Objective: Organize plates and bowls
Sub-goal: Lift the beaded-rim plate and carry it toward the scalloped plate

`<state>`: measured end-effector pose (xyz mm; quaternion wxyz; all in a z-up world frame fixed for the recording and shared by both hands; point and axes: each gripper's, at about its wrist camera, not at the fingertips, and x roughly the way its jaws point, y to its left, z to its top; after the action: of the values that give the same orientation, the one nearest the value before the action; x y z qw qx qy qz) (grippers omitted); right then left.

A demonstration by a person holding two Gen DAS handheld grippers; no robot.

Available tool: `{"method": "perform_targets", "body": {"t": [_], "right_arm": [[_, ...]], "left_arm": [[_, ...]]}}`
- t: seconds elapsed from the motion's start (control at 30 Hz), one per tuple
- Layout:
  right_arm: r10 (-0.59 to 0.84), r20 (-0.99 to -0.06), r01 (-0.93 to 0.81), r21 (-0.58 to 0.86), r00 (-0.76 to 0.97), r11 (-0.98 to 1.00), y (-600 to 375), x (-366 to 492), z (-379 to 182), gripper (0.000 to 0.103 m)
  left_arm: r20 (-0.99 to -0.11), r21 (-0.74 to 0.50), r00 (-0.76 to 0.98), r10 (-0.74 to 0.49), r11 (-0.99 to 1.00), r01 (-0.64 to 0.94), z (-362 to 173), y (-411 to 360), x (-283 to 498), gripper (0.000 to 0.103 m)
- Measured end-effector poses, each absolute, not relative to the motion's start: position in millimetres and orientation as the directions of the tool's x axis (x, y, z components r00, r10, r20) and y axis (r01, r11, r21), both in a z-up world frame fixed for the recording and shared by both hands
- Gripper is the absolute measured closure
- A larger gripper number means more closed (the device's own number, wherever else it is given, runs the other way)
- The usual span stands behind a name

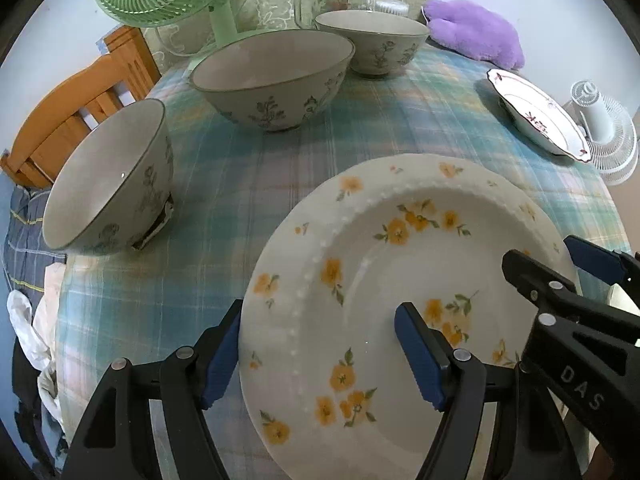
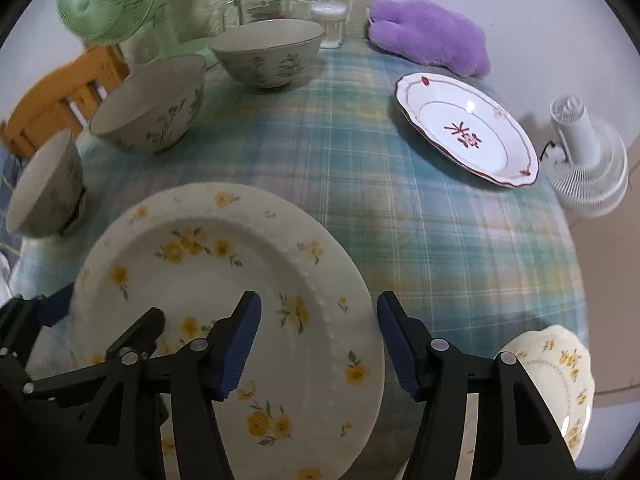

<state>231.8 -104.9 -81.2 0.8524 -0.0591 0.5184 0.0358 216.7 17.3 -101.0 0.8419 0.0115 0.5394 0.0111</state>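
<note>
Two grippers straddle opposite rims of the yellow-flowered plate (image 1: 400,280) at our edge of the table (image 1: 280,184): left gripper (image 1: 320,356) and right gripper (image 2: 320,344) stand released, pads apart from the rim. We judge we are at the grasp; next both must clench evenly. We count three bowls, three plates.

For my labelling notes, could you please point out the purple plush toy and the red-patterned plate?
purple plush toy (image 2: 432,36), right wrist view, middle of its body.
red-patterned plate (image 2: 466,128), right wrist view, centre beside the red motif.
</note>
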Motion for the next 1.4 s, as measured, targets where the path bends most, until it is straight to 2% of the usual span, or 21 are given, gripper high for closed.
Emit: {"method": "perform_targets", "body": {"t": [0.27,0.53,0.67,0.73,0.8,0.9,1.1,1.4], "right_arm": [[-0.012,-0.900,-0.082,-0.054,0.436,0.995,-109.2,237.5,-93.4,0.040],[0.014,-0.898,-0.136,-0.051,0.439,0.989,-110.1,234.6,-95.4,0.040],[0.009,-0.900,-0.125,-0.051,0.435,0.991,-109.1,234.8,-95.7,0.040],[0.000,-0.902,-0.115,-0.056,0.433,0.992,-107.5,234.8,-95.8,0.040],[-0.012,-0.902,-0.122,-0.071,0.431,0.990,-105.9,233.6,-95.8,0.040],[-0.021,-0.908,-0.114,-0.075,0.419,0.991,-103.7,226.7,-95.7,0.040],[-0.009,-0.922,-0.061,-0.036,0.388,0.998,-103.7,213.9,-93.4,0.040],[-0.022,-0.908,-0.030,-0.038,0.418,0.999,-102.9,189.6,-68.3,0.040]], "left_arm": [[-0.900,0.028,0.435,0.022,1.000,0.007,-102.3,15.1,217.0,0.019],[-0.897,0.019,0.441,-0.002,0.999,0.042,-102.9,18.0,211.1,0.022],[-0.901,0.009,0.434,-0.003,1.000,0.026,-100.4,23.0,210.9,0.029],[-0.900,-0.009,0.435,-0.008,1.000,0.000,-98.6,28.3,210.6,0.037],[-0.906,-0.044,0.423,-0.027,0.999,-0.031,-97.3,34.2,212.6,0.038],[-0.910,0.009,0.413,0.018,1.000,-0.024,-96.4,30.9,211.6,0.037],[-0.911,0.033,0.411,0.041,0.999,-0.026,-82.8,34.2,204.5,0.038],[-0.901,0.027,0.432,0.027,1.000,-0.008,-59.5,31.4,186.6,0.038]]}}
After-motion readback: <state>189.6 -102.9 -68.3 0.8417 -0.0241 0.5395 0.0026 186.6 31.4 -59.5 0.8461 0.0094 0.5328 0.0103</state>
